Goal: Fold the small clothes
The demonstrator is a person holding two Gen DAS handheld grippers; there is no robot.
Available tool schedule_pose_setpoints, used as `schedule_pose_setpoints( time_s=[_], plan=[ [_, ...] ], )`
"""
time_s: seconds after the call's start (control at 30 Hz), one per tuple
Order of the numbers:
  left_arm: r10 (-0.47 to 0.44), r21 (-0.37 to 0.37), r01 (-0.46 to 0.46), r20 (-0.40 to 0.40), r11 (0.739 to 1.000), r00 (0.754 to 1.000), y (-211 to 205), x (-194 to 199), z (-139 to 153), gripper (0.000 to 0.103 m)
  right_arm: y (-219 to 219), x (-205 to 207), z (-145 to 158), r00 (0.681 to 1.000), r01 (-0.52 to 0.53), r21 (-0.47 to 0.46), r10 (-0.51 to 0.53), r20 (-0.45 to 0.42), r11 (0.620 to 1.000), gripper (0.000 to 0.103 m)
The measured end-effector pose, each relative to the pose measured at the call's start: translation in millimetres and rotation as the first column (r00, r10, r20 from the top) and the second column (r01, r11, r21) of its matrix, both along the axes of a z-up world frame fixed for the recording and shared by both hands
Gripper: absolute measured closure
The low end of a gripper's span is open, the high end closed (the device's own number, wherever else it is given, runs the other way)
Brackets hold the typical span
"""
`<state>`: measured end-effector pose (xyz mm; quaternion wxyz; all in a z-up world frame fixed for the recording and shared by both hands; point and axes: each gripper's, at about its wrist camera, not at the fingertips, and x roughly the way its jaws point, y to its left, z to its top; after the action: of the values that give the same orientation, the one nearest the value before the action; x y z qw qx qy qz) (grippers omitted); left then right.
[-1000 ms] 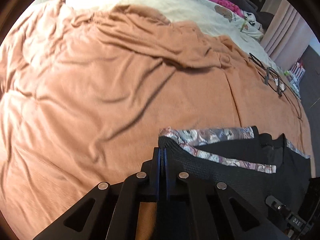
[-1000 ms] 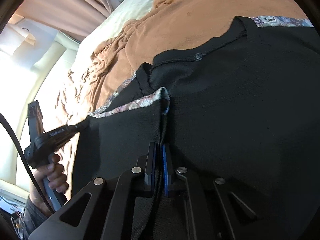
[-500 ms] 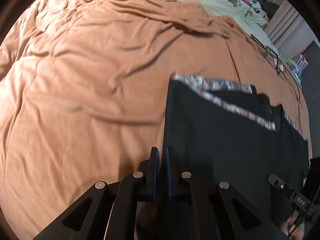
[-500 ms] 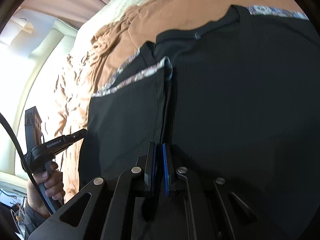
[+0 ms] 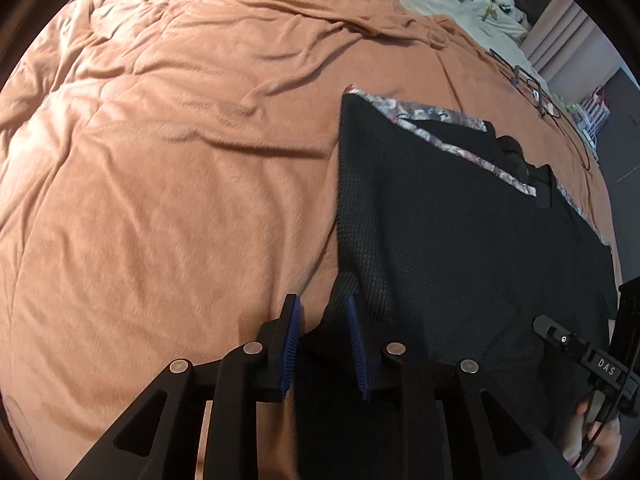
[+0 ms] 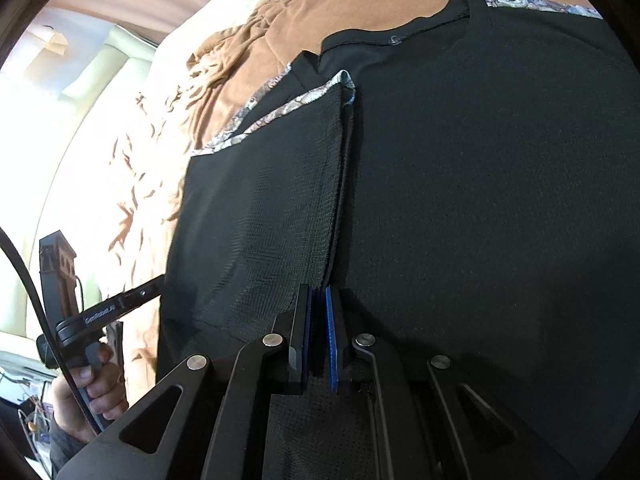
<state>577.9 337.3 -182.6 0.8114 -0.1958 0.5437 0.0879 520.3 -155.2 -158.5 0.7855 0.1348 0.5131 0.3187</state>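
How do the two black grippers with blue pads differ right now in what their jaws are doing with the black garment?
The left gripper has a clear gap between its pads and its jaws are opening, with the black knit garment loose between them; the right gripper is clamped on a fold of that garment. The left one sits at the garment's edge by the orange blanket; the right one sits over black cloth. Both point down at it.

"DAS" on right tool (image 5: 606,372), "GenRobot.AI" on left tool (image 6: 105,312)

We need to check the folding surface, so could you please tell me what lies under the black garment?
The black garment lies on an orange-brown blanket that shows around it. Anything directly beneath the garment is covered.
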Motion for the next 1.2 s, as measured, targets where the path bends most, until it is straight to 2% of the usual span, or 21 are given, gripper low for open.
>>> schedule_pose_setpoints(
  time_s=[0.07, 0.13, 0.2, 0.23, 0.37, 0.47, 0.53, 0.6, 0.7, 0.73, 0.9, 1.2],
  plan=[
    [0.009, -0.01, -0.009, 0.006, 1.0, 1.0, 3.1, -3.5, -0.8, 0.077, -0.5, -0.5, 1.2, 1.0, 0.001, 0.007, -0.001, -0.005, 1.0, 0.093],
    [0.015, -0.019, -0.015, 0.013, 1.0, 1.0, 5.1, -5.3, -0.9, 0.077, -1.0, 0.9, 3.8, 1.0, 0.003, 0.014, -0.003, 0.002, 1.0, 0.079],
    [0.017, -0.026, -0.017, 0.019, 1.0, 1.0, 6.1, -7.3, -1.3, 0.077, -1.6, 0.8, 7.9, 1.0, 0.006, 0.031, -0.006, 0.015, 0.999, 0.052],
    [0.018, -0.028, -0.017, 0.021, 0.999, 1.0, 6.2, -7.6, -1.5, 0.077, -2.0, 0.8, 10.1, 1.0, 0.009, 0.034, -0.01, 0.025, 0.999, 0.048],
    [0.018, -0.028, -0.017, 0.029, 0.999, 0.999, 4.8, -8.5, -2.0, 0.077, 2.9, 2.6, 8.1, 0.999, 0.009, 0.014, -0.01, 0.034, 1.0, 0.047],
    [0.033, -0.038, -0.031, 0.03, 0.999, 0.999, 6.2, -11.2, -3.5, 0.077, 1.4, 8.1, 1.2, 0.999, 0.035, 0.071, -0.035, -0.003, 0.997, 0.047],
    [0.049, -0.041, -0.048, 0.024, 0.998, 0.999, 8.5, -14.4, -3.8, 0.077, 1.5, 11.7, 0.1, 0.999, 0.042, 0.082, -0.041, -0.006, 0.996, 0.052],
    [0.05, -0.041, -0.048, 0.027, 0.998, 0.998, 9.3, -17.7, -2.9, 0.077, 6.2, 16.7, -3.0, 0.999, 0.041, 0.055, -0.04, -0.013, 0.998, 0.079],
    [0.051, -0.034, -0.05, 0.018, 0.998, 0.999, 8.3, -20.3, -3.6, 0.077, 8.4, 22.0, -4.8, 0.999, 0.051, 0.029, -0.05, -0.017, 0.998, 0.097],
    [0.053, -0.032, -0.052, 0.017, 0.998, 0.998, 8.0, -20.6, -4.1, 0.077, 6.6, 21.3, -3.2, 0.999, 0.049, 0.032, -0.048, -0.013, 0.998, 0.1],
    [0.062, -0.038, -0.061, 0.015, 0.997, 0.998, 4.8, -19.7, -8.0, 0.08, -7.1, 3.7, 5.2, 0.996, 0.084, 0.029, -0.085, 0.025, 0.996, 0.103],
    [0.074, -0.015, -0.075, -0.003, 0.997, 0.997, 2.9, -17.0, -8.6, 0.081, -15.5, -9.5, 1.2, 0.992, 0.124, 0.033, -0.124, 0.008, 0.992, 0.103]
  ],
)
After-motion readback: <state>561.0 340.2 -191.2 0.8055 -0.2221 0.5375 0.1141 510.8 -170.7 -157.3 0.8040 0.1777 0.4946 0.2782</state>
